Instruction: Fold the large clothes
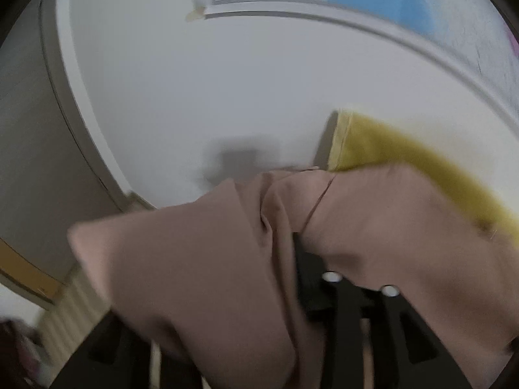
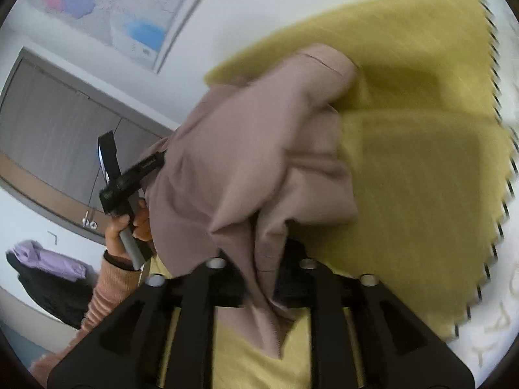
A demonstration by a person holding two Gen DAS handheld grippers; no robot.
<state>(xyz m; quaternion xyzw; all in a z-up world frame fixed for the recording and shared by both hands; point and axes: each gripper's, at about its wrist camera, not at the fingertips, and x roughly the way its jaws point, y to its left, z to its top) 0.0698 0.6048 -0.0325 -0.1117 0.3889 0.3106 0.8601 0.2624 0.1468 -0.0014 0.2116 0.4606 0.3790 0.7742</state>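
Taupe garment [image 2: 259, 149] bunched, hanging over yellow cloth [image 2: 421, 178] | right gripper [image 2: 259, 278] clamps it | left gripper [image 1: 292, 291] jaws buried in fabric, grip unclear

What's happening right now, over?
Left gripper and right gripper both shut on the pink garment, lifted. Yellow cloth beneath. Nothing blocking.

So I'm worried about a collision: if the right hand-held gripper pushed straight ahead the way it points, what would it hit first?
Apart from the pinkish-brown garment bunched in the right hand-held gripper, probably the yellow cloth spread behind it. Depth is unclear.
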